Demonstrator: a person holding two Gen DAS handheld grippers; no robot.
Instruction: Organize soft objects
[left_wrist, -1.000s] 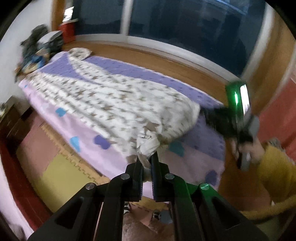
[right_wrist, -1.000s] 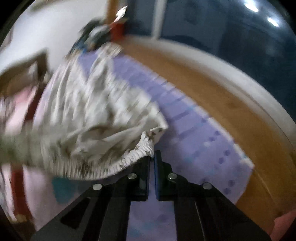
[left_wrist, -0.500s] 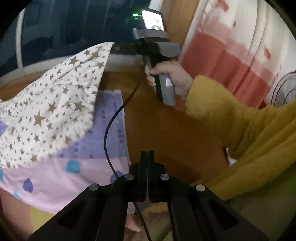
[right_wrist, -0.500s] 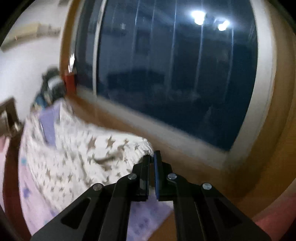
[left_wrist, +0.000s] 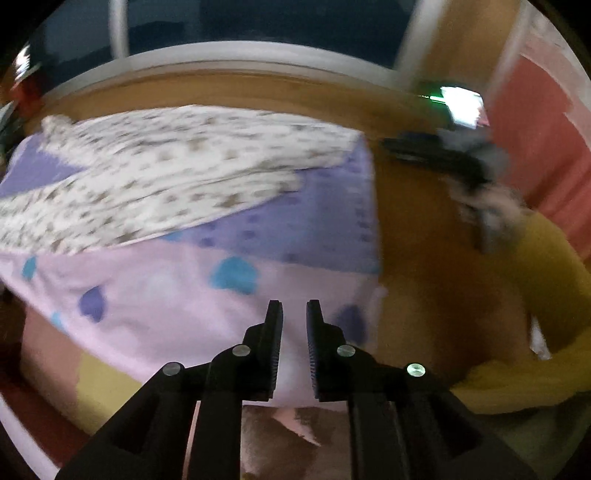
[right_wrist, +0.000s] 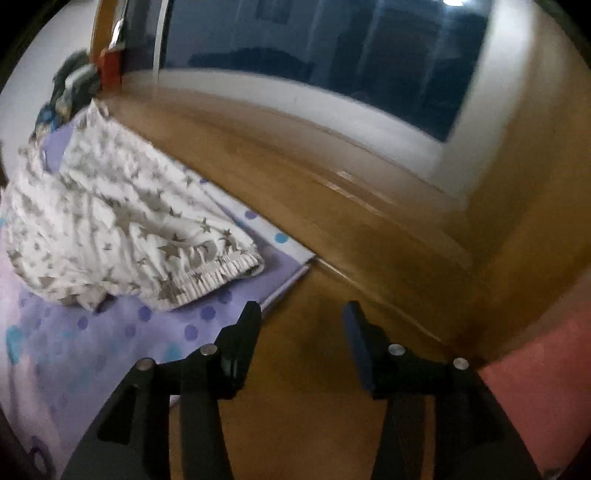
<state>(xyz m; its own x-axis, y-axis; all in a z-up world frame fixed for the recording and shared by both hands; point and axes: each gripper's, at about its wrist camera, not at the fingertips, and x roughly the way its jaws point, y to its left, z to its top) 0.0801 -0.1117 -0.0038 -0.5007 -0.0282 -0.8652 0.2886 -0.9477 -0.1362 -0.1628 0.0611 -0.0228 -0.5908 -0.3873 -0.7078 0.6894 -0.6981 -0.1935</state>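
A white cover with brown stars (left_wrist: 173, 173) (right_wrist: 122, 225) lies spread over a bed dressed in a purple and pink sheet (left_wrist: 155, 295) (right_wrist: 74, 350); its elastic hem rests near the bed's corner. My left gripper (left_wrist: 294, 308) hovers over the pink near edge of the sheet, its jaws opening a narrow gap with nothing between them. My right gripper (right_wrist: 301, 312) is opening wide above the wooden ledge beside the bed corner, just right of the cover's hem, and holds nothing. In the left wrist view the right gripper (left_wrist: 436, 155) appears blurred, held by a hand in a yellow sleeve (left_wrist: 546, 258).
A wooden ledge (right_wrist: 332, 192) runs under a dark window (right_wrist: 332, 48) behind the bed. Piled clothes and a red box (right_wrist: 110, 70) sit at the far end. A red and white curtain (left_wrist: 543, 129) hangs on the right. Foam floor mats (left_wrist: 99, 380) lie beside the bed.
Both grippers let go of the starred cover, which now lies flat on the bed. Both sets of jaws went from shut to parted, the right wider. Both views swung back down toward the bed.
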